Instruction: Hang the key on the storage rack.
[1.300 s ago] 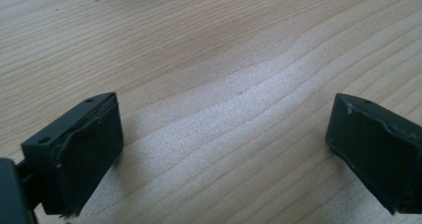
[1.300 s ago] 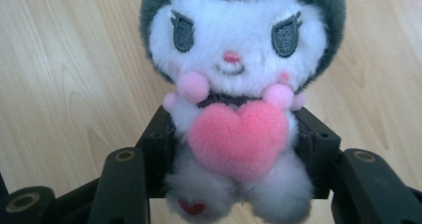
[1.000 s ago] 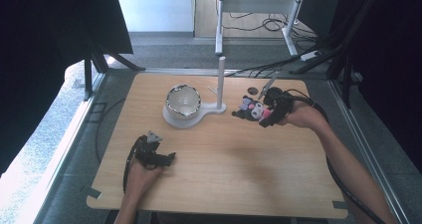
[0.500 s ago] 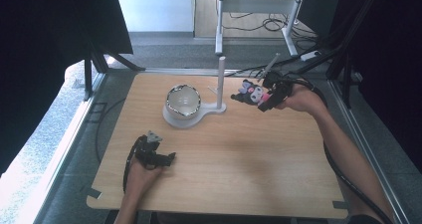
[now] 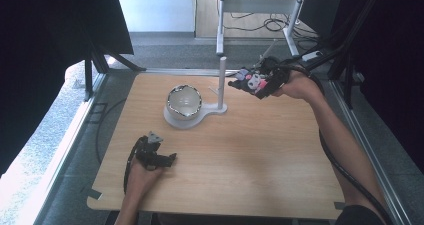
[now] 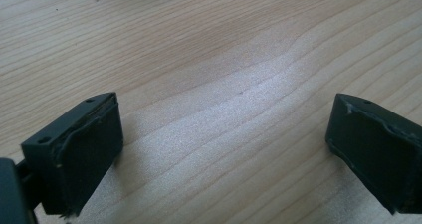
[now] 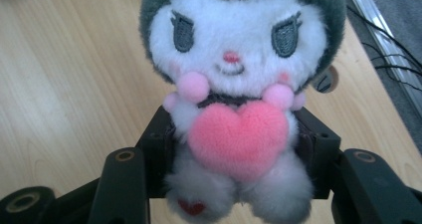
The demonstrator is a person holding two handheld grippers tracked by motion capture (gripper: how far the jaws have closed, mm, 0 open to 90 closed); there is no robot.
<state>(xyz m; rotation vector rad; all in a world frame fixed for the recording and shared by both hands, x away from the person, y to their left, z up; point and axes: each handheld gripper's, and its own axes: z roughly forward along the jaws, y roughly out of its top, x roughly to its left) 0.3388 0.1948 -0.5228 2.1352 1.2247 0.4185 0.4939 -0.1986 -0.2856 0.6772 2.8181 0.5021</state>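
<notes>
A small plush toy (image 7: 234, 79) with a white face, dark hood and pink heart is clamped by its body between the jaws of my right gripper (image 7: 234, 144). In the high view that right gripper (image 5: 257, 81) holds the plush toy (image 5: 248, 78) in the air at the table's far right, just right of a white post (image 5: 221, 80). The post rises from a white stand whose base carries a shiny bowl (image 5: 183, 101). My left gripper (image 5: 167, 160) rests low near the front left of the table, jaws wide apart over bare wood in the left gripper view (image 6: 224, 149).
The wooden table (image 5: 260, 150) has open surface in the middle and front right. Cables (image 5: 280, 22) and a metal frame lie on the floor beyond the far edge. Black cable trails from each gripper.
My right gripper has lifted the plush toy and carried it toward the far edge, closer to the white post. The left gripper has stayed put.
</notes>
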